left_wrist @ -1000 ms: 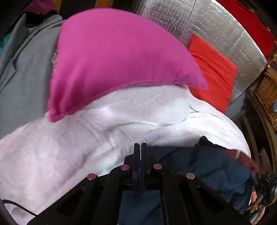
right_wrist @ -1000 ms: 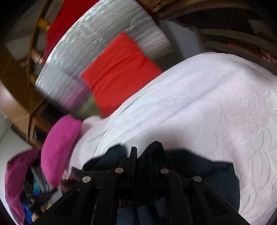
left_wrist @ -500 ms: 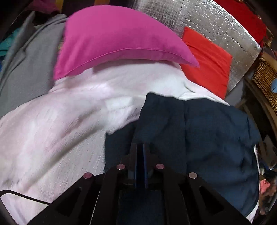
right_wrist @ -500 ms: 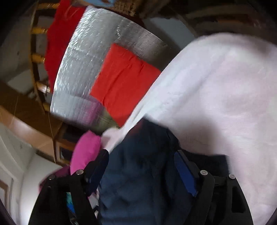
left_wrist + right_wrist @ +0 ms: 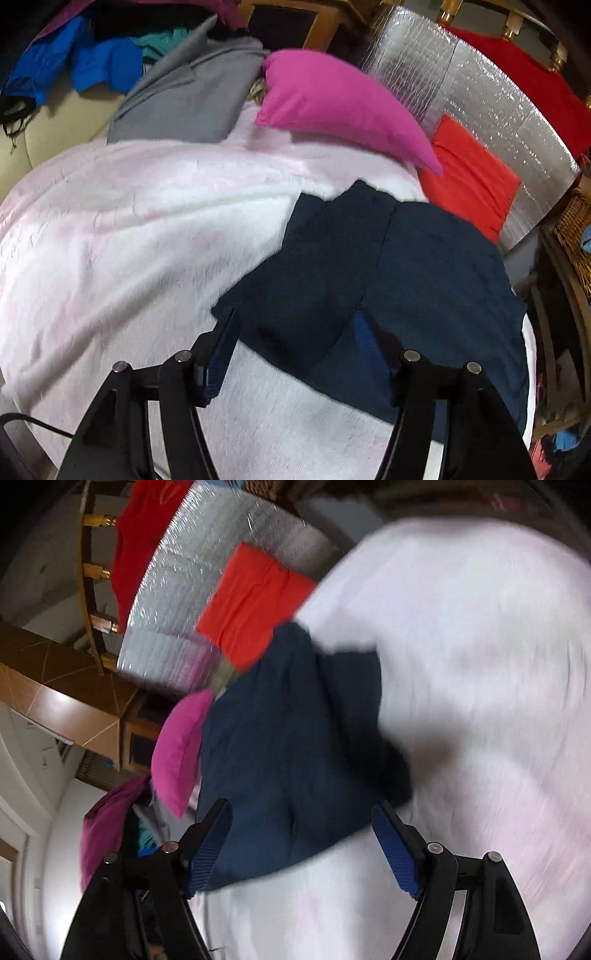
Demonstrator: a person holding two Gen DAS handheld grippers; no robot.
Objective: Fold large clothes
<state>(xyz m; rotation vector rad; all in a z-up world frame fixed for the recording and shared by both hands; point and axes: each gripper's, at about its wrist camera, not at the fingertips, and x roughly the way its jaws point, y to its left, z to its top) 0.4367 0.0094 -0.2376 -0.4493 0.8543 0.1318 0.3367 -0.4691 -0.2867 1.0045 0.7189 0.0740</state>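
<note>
Both pairs of jaws stand wide apart and hold nothing: the left gripper (image 5: 291,339) and the right gripper (image 5: 301,834) each hover just above the near edge of the navy garment (image 5: 388,273), which lies spread between and beyond the open jaws on the pale pink bedspread (image 5: 129,240). A crease or overlap runs lengthwise through the cloth ahead of the left jaws, so it looks partly folded, with one layer lying over another. Past the garment's far end sit a magenta pillow (image 5: 340,107) and an orange-red cushion (image 5: 469,181) leaning on a silver foil panel (image 5: 487,99); off to the left jaws' far left lies a grey jacket (image 5: 192,96).

The risk from here, as I judge it, is a pinch that catches only the top layer, or gathers the plush bedspread with it, dragging the fold askew. The right view is smeared, so the garment's edge there is hard to place.
</note>
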